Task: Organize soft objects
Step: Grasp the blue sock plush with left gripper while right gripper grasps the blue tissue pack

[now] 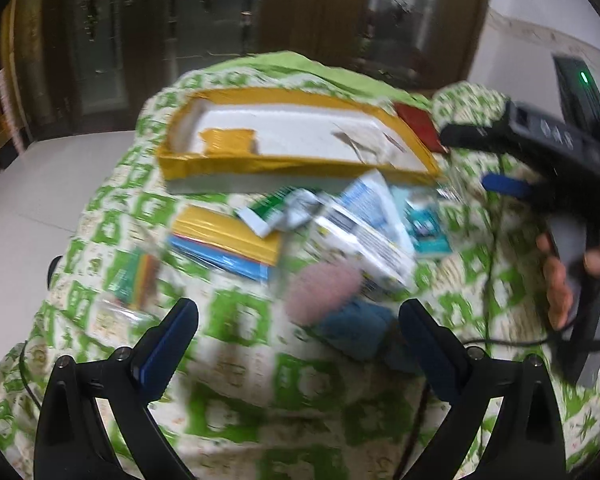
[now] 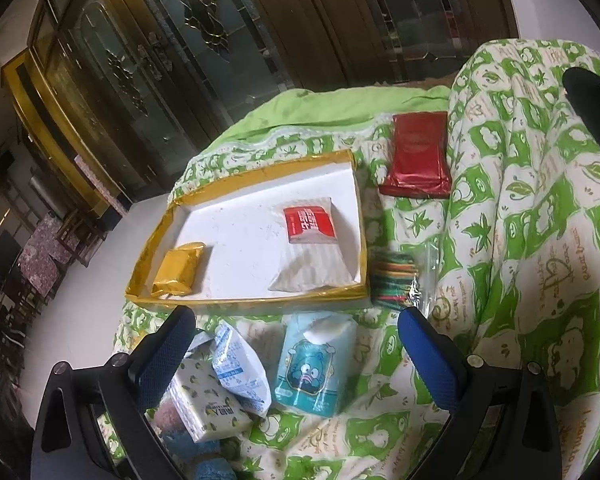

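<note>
Tissue pack [image 2: 314, 364] between spread right tool [image 2: 296, 344] fingers.

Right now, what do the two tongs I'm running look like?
Both are black plastic tongs with two broad fingers lined in blue textured pads, silver screws at the knuckles. The left tongs show this up close; the right tongs match. In the left view the right unit's black handle carries a thin black cable and a green light.

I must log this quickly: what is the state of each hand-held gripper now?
Left hand-held gripper: open, holding nothing.
Right hand-held gripper: open, holding nothing.
</note>
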